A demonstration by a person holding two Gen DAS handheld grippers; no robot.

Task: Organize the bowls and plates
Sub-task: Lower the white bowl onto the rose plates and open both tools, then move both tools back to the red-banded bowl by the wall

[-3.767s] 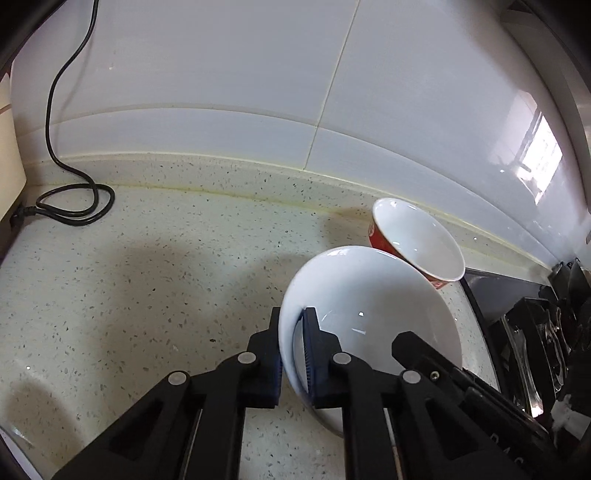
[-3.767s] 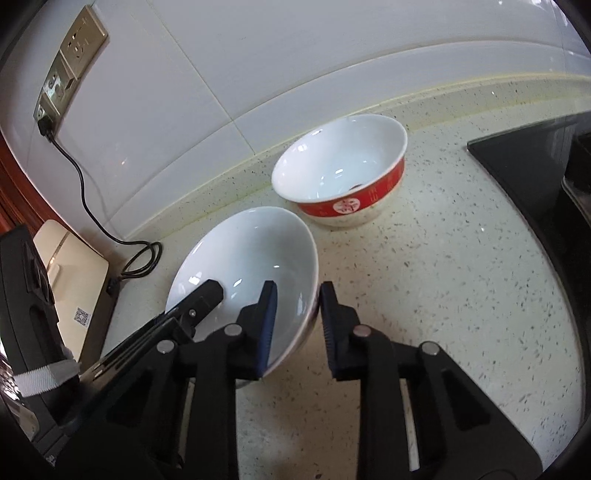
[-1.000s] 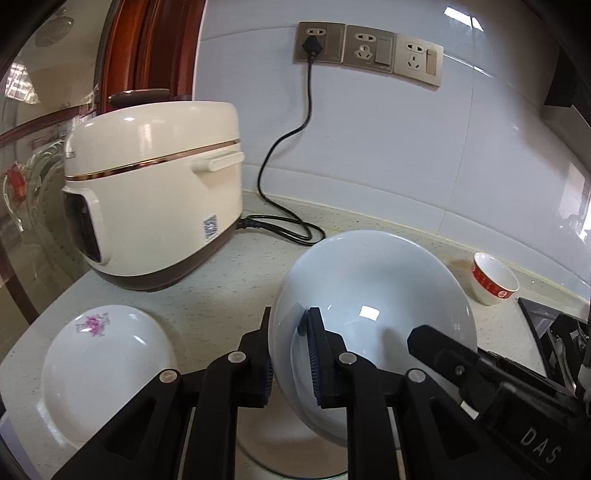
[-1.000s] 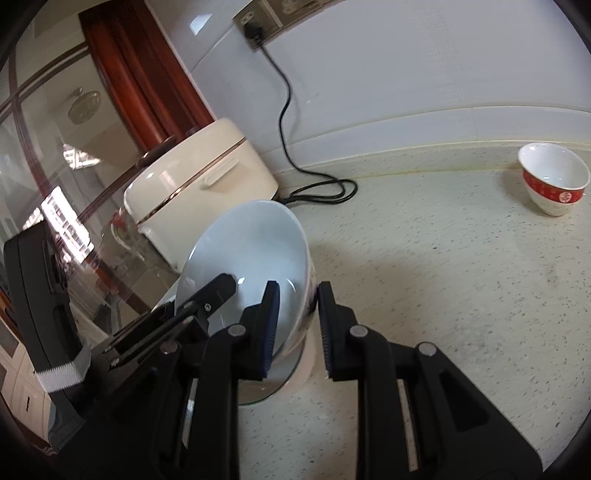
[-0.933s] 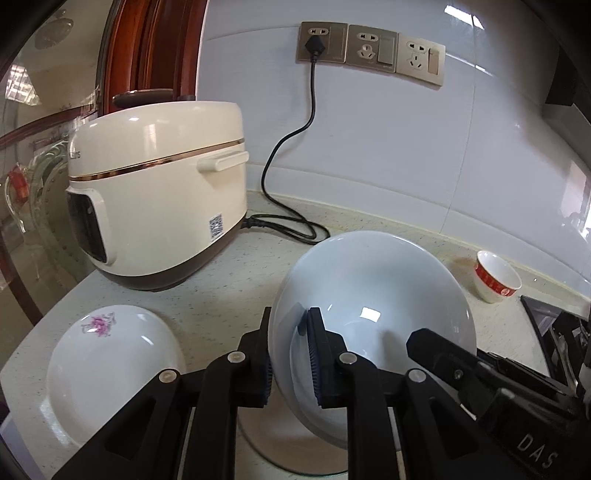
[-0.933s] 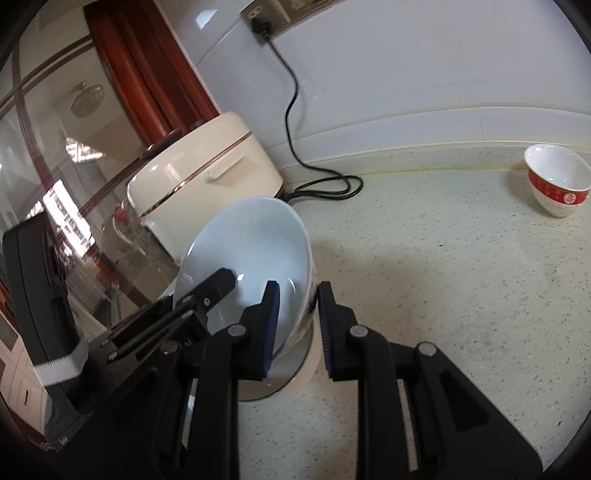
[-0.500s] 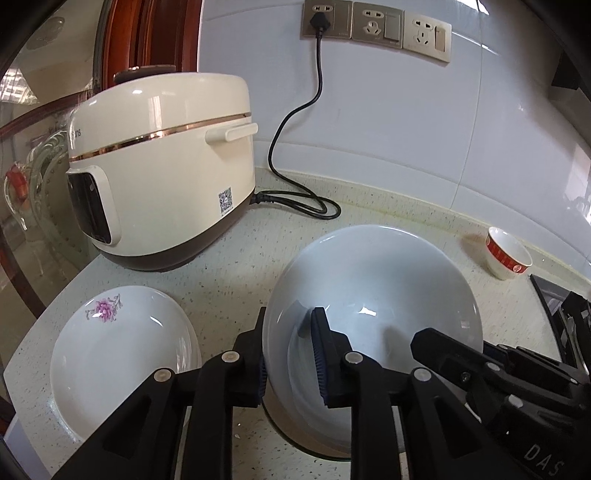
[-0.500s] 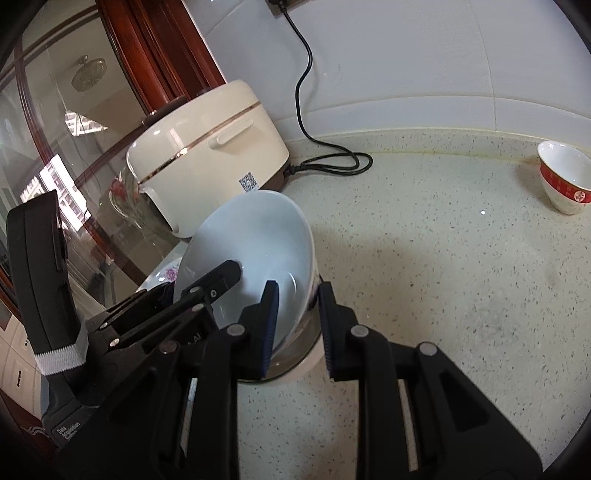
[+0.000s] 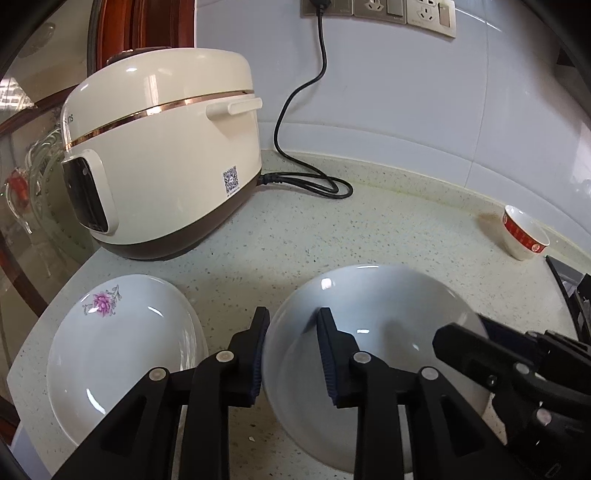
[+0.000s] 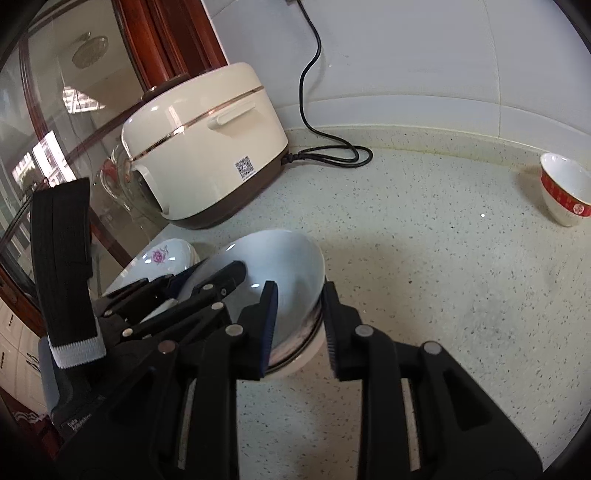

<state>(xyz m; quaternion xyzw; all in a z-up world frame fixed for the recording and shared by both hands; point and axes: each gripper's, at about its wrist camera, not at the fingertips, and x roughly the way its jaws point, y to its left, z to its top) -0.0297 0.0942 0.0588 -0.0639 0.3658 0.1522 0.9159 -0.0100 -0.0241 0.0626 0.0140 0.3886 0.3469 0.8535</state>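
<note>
rice cooker bears a qr sticker; its logo is unreadable.

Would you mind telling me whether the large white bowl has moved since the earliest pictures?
Yes. The large white bowl has travelled left along the counter, away from the red-banded bowl, toward the rice cooker.

A cream rice cooker with a brown base and gold band is set on the speckled stone countertop. Its black power cord is plugged into a beige wall socket panel and coiled beside it.
</note>
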